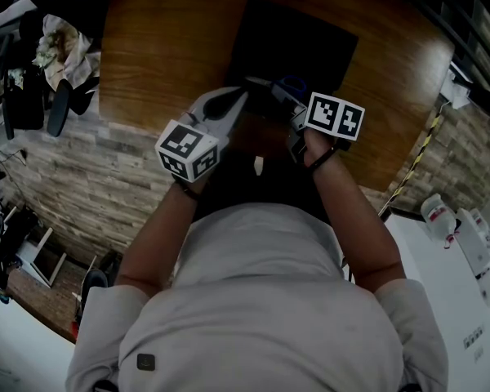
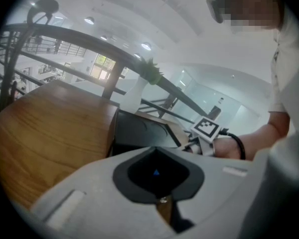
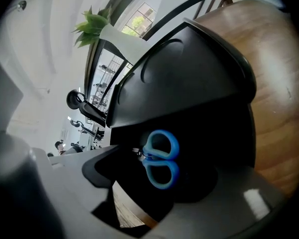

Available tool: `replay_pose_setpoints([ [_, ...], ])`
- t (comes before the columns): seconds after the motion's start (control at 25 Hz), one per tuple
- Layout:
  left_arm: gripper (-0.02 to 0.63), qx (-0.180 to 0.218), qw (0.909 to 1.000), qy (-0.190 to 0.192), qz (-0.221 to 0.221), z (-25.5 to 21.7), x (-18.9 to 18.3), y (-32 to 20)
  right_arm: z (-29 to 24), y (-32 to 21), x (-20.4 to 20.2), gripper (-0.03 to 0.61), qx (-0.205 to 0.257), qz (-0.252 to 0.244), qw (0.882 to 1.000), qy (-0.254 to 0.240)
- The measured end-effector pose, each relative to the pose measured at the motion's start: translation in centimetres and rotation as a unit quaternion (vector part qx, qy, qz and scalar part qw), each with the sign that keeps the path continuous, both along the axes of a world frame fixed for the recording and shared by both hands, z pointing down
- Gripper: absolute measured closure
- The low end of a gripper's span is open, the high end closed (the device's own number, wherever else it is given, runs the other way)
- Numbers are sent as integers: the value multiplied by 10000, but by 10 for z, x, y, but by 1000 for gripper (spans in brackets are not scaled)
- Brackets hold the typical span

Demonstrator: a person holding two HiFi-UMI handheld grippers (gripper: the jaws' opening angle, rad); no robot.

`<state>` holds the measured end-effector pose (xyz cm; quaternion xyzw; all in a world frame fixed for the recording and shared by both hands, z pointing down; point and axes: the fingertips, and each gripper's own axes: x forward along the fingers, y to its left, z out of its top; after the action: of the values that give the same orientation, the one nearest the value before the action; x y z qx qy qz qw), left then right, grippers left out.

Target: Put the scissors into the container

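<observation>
Gaping round the scissors (image 3: pixel 161 159) in the container (image 3: pixel 189 78), right claw (image 3: pixel 169 183) grips nothing; left claw (image 2: pixel 158 176) closed.

Blue-handled scissors (image 3: pixel 161 158) inside a black plastic container (image 1: pixel 298 43)
The container stands on the brown wooden table (image 1: pixel 163 47); at its near side, the left gripper (image 1: pixel 241 96) lies left of the right gripper (image 1: pixel 282 100).
</observation>
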<state>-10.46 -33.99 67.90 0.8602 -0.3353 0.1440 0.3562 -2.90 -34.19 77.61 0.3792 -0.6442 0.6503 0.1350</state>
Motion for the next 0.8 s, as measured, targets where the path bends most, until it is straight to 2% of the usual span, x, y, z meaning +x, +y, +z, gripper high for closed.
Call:
replay_pose_setpoints([
  [0.24,612,46,9999,-69,58,0,1,4,5,1,1,207,-68,-46,9998,208],
  [0.8,612,120,9999,-31,80,-13,-4,11,-8,6,-3,114,1,-152,9984,538],
])
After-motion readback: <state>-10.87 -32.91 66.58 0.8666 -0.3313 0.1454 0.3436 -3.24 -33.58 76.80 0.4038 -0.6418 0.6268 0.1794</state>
